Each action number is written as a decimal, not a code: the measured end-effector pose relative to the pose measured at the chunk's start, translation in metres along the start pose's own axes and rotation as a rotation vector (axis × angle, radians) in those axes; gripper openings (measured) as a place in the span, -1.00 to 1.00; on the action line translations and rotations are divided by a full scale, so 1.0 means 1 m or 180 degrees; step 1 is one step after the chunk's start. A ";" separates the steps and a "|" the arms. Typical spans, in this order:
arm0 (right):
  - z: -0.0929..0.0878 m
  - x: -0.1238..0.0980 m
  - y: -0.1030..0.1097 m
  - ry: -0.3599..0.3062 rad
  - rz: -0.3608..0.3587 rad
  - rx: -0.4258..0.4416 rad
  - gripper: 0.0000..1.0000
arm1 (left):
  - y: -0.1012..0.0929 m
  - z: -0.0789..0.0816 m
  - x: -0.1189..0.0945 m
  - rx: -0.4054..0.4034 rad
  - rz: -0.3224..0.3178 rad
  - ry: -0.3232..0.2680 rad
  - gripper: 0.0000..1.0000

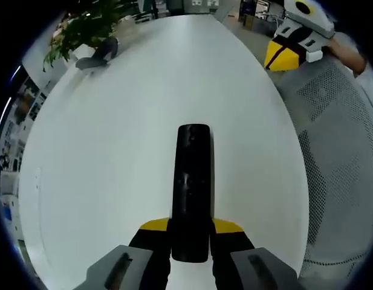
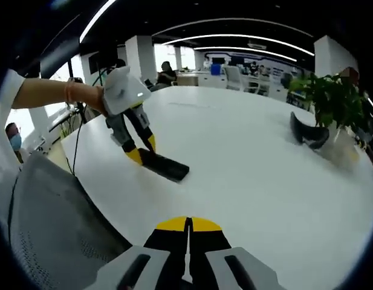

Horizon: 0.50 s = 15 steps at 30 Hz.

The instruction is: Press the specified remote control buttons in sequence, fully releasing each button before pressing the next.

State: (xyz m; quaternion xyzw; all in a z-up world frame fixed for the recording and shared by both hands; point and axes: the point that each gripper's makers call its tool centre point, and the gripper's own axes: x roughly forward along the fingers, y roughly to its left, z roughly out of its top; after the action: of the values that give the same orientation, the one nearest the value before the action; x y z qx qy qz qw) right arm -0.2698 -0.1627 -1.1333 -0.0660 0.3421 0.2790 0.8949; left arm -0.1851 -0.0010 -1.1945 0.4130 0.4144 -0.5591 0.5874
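Black remote (image 1: 193,193) lying on white counter (image 1: 113,151); grippers showing yellow-black tips; green plant (image 2: 331,96); grey perforated chair (image 1: 337,157).

No text, label, brand, number or sign can be read in either view. The buttons of the black remote control (image 1: 192,187) are seen in the left gripper view only as faint dark shapes, and no marking on them can be made out. In the right gripper view its face is too small for any print to be told.
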 end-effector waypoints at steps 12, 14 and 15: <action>-0.014 0.003 -0.005 0.0277 -0.0083 -0.0359 -1.00 | -0.023 -0.001 -0.001 -0.0049 0.0024 -0.0080 -0.53; -0.014 0.003 -0.004 0.0280 -0.0069 -0.0330 -1.00 | -0.027 -0.001 -0.001 -0.0056 0.0023 -0.0109 -0.53; -0.014 0.003 -0.004 0.0284 -0.0064 -0.0321 -1.00 | -0.029 -0.001 -0.002 -0.0059 0.0020 -0.0122 -0.53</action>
State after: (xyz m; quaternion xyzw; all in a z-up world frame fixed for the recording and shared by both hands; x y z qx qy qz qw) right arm -0.2743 -0.1694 -1.1463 -0.1267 0.3664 0.2836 0.8771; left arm -0.2139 -0.0008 -1.1940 0.3980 0.4070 -0.5612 0.6008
